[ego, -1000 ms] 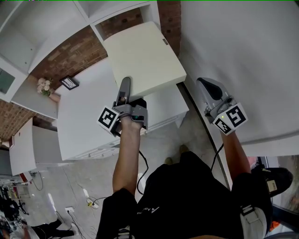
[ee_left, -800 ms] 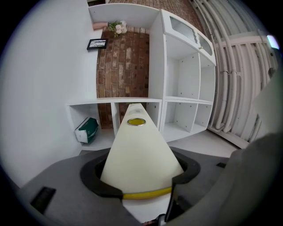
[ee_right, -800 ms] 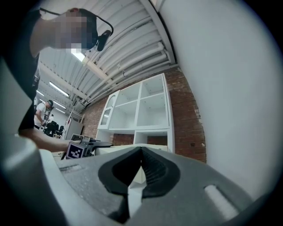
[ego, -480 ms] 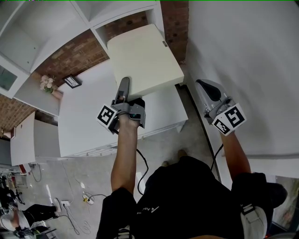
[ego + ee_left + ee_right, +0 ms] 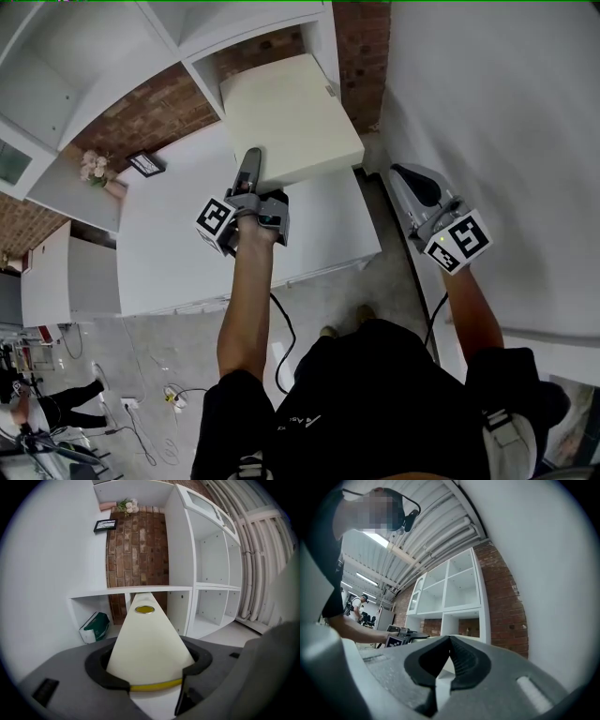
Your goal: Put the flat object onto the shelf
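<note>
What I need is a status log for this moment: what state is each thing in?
left hand-held gripper: shut on the cream board's near edge.
right hand-held gripper: shut, empty.
cream board: held out, far end toward the shelf unit.
green-and-white pack: leaning in a lower cubby.
picture frame: upright on a high shelf.
</note>
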Action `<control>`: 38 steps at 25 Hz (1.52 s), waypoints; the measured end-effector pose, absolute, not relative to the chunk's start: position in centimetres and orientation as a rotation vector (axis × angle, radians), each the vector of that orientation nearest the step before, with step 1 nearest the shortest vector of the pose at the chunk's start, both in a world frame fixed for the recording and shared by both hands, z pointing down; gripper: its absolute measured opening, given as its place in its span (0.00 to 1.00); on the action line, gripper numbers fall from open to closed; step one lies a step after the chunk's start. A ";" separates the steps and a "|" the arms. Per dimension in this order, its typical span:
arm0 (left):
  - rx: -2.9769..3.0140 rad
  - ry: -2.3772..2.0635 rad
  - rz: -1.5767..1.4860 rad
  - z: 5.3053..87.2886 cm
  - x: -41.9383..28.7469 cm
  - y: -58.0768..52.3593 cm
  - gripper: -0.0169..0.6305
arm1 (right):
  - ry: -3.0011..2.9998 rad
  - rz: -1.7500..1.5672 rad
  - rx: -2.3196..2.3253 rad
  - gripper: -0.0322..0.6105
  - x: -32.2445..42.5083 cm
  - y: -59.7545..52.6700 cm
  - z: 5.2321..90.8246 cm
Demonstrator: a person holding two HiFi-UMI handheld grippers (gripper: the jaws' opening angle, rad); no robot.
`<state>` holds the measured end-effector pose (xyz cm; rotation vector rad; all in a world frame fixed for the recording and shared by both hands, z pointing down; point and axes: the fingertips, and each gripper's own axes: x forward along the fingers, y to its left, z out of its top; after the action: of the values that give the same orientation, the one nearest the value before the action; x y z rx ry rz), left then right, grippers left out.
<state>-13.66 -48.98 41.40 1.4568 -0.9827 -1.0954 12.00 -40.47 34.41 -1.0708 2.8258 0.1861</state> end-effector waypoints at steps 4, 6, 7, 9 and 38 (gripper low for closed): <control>1.435 -0.981 -1.091 42.4 -14.4 -50.9 0.47 | 2.836 0.175 -1.068 0.05 11.2 -41.8 35.0; 1.429 -0.972 -1.098 42.7 -14.7 -51.8 0.47 | 2.842 0.175 -1.065 0.05 10.7 -42.4 35.3; 1.428 -0.968 -1.101 42.8 -14.9 -52.3 0.47 | 2.845 0.175 -1.064 0.05 10.4 -42.7 35.4; 1.426 -0.964 -1.107 42.8 -15.2 -53.3 0.47 | 2.851 0.173 -1.066 0.05 10.1 -43.3 35.6; 1.428 -0.965 -1.113 42.8 -18.1 -61.9 0.50 | 2.878 0.148 -1.138 0.05 10.0 -47.0 37.6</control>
<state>-18.09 -61.88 42.82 1.4282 -0.9648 -1.1132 10.00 -46.95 37.64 -1.1379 2.8776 0.1476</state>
